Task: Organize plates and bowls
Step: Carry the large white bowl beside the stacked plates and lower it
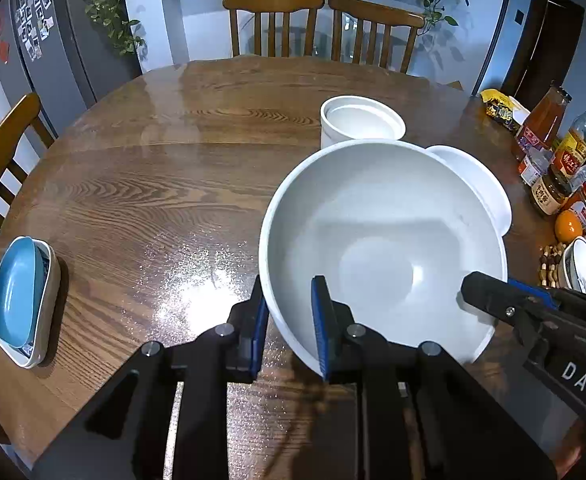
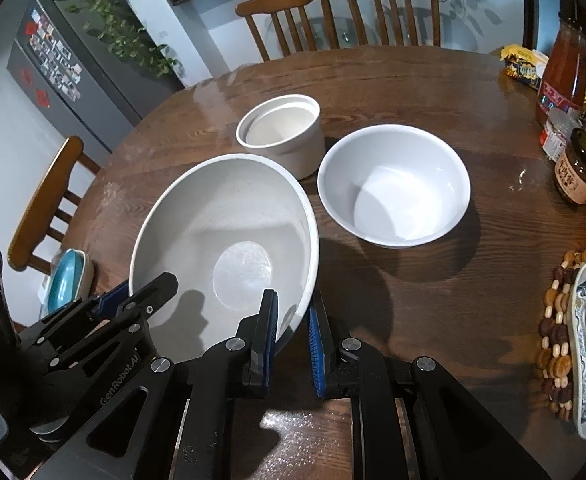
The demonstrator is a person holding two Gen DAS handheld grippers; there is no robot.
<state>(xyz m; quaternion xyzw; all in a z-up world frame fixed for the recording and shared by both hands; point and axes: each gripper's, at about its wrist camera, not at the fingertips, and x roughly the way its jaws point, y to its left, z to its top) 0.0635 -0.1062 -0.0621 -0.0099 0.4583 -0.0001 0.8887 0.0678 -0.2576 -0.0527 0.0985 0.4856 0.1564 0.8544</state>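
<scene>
Left wrist: both grippers' fingers (image 1: 321, 320) pinch large bowl (image 1: 381, 240).

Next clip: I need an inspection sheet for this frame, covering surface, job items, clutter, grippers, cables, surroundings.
Surface: round wooden table, glossy.
Job's things: large bowl tilted, held off the table; smaller bowl upright beside it; white container behind; blue dish in a white tray at the table's edge.
Clutter: bottles, jar, oranges, beaded trivet under a patterned plate.
Grippers: left gripper and right gripper both clamp the large bowl's rim.
Cables: nothing seen.
Surroundings: chairs, fridge, shelf, plants.
</scene>
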